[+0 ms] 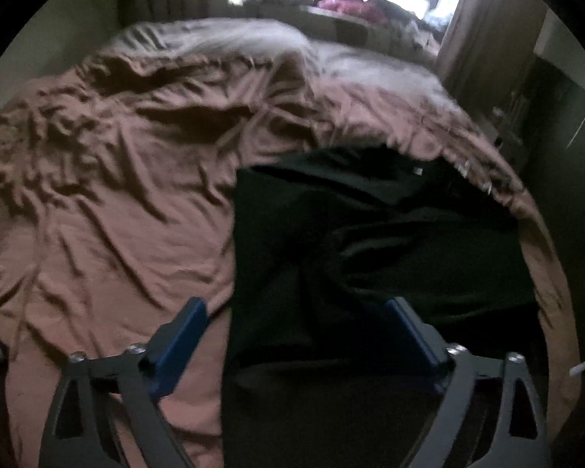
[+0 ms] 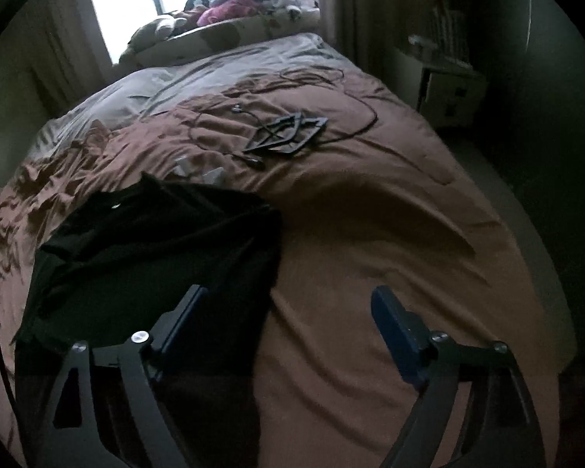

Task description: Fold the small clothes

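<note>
Garment (image 1: 370, 226) type unclear: dark, black, rumpled, details lost in dim blur, lying on the brown bed (image 1: 117, 195) near its edge. Left gripper (image 1: 296, 312) and right gripper (image 2: 288, 304) both spread wide, holding nothing, above the cloth's near edge.

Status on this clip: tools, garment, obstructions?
Left tool open, right tool open, neither gripping. Black garment rumpled on brown bedspread, unfolded. Cable and black frame lie farther up the bed, apart from it.
</note>
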Tool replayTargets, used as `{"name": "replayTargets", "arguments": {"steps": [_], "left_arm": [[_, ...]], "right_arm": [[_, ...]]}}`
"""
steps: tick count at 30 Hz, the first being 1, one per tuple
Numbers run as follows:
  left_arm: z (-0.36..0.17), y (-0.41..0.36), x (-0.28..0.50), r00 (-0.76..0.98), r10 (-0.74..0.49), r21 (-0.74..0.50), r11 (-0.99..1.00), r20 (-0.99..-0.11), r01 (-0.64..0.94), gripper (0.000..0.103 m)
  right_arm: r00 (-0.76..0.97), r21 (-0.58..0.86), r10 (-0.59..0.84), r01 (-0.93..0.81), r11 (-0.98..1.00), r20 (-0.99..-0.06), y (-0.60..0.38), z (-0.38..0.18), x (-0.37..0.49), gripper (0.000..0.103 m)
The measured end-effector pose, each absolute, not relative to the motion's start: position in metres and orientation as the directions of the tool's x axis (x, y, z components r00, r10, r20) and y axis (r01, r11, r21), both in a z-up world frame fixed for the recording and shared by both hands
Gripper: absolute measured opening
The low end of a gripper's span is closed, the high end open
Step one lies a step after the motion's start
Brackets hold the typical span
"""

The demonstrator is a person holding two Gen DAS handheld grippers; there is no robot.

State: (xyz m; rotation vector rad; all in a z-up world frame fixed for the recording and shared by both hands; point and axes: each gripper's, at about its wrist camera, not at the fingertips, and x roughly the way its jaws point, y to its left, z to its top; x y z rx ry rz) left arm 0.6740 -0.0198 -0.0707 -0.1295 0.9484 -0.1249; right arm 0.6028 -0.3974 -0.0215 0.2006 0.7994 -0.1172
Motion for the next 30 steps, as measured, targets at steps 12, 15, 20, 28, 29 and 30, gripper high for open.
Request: {"name": "replayTargets", "arguments": {"steps": [12,15,20,28,29,30], "left_arm": [[-0.003,-0.003,0.588,0.676,-0.146,-0.143,0.988,-0.722,0.06,0.103],[0.005,0.002,0.561,0.698,-0.144,-0.142,0.988,-0.701,0.061,0.103],[0.004,0.002,0.52,0.722,-0.115,-0.097,0.993,-0.682,0.067,0.103],[-0.008,-0.001,0.459,0.73,-0.119,-0.07,0.993,-0.673,0.097,0.103],[-0.008,-0.001,0.453,0.732,-0.124,-0.077,0.992,-0.67,0.098,0.103],[-0.009,-0.001,0.448,0.733,-0.128,-0.082,0.992,-0.668,0.099,0.103]], "right_arm": [[0.691,0.12,-0.025,0.16,0.98,-0.722,-0.344,0.033,0.497,0.103],[0.698,0.135,-0.015,0.159,0.978,-0.716,-0.339,0.043,0.476,0.103],[0.71,0.182,0.036,0.131,0.975,-0.704,-0.332,0.043,0.444,0.103],[0.73,0.179,0.064,0.081,0.981,-0.681,-0.323,0.031,0.397,0.103],[0.733,0.171,0.062,0.075,0.982,-0.677,-0.322,0.03,0.39,0.103],[0.737,0.162,0.058,0.071,0.984,-0.674,-0.322,0.03,0.382,0.103]]}}
